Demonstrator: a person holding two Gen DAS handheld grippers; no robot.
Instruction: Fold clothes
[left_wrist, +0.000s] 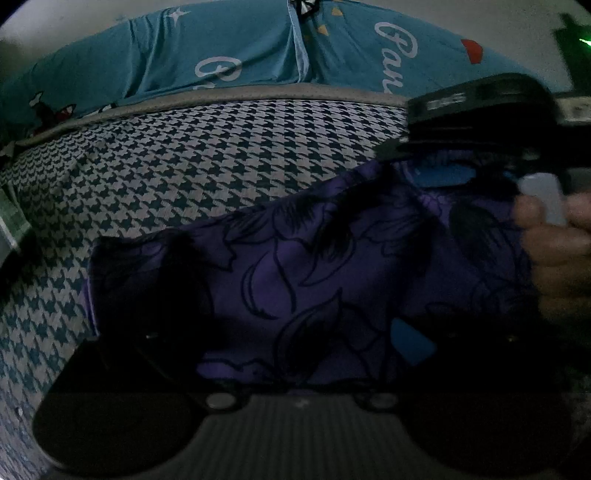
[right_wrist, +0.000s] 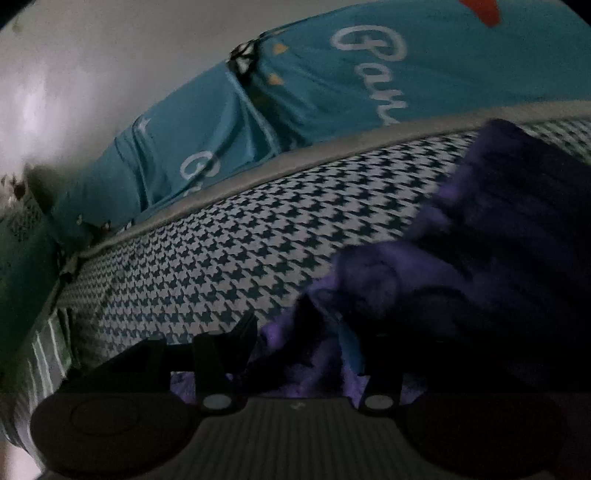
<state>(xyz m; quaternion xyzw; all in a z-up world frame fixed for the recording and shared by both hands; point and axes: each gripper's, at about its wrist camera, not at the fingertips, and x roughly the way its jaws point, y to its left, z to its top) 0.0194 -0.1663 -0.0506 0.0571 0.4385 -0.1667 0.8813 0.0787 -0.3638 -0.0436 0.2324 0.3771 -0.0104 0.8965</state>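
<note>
L gripper (left_wrist: 280, 306) first: jaws stand wide and the purple garment (left_wrist: 295, 258) lies spread between and just ahead of the fingers. I see no pinch on it, so I read that one as not holding. R gripper (right_wrist: 295, 347): jaws about half apart w/ a bunched fold of the same cloth between them. The pic is dark and smeared there, so I can't tell if the pads bite or just sit beside the fabric. From the L cam, the R unit hangs up and to the right of my L fingers, over the garment's far right part, w/ the person's hand (left_wrist: 557, 251) round its handle. The cloth looks thin, light and v. soft, w/ a dark leaf print. It drapes and crumples, so I'd expect it to sag and slide rather than keep a crease. A single-layer pinch may slip, so I'd take it at an edge or corner. The left-hand edge just beyond the L fingers looks cleanest, and for R the bunched hem right at its tips. Lift both ends together or it'll fold on itself. Further out it's all houndstooth bed cover (left_wrist: 184, 166), flat, w/ room ahead and to the left to lay the fold. Beyond that there's a grey mattress edge (left_wrist: 258, 92), then teal bedding (left_wrist: 166, 55) w/ white script against the wall (right_wrist: 92, 74), well apart from the work. The only real obstruction is the two grippers, which sit close over one small piece, so they could knock together.
</note>
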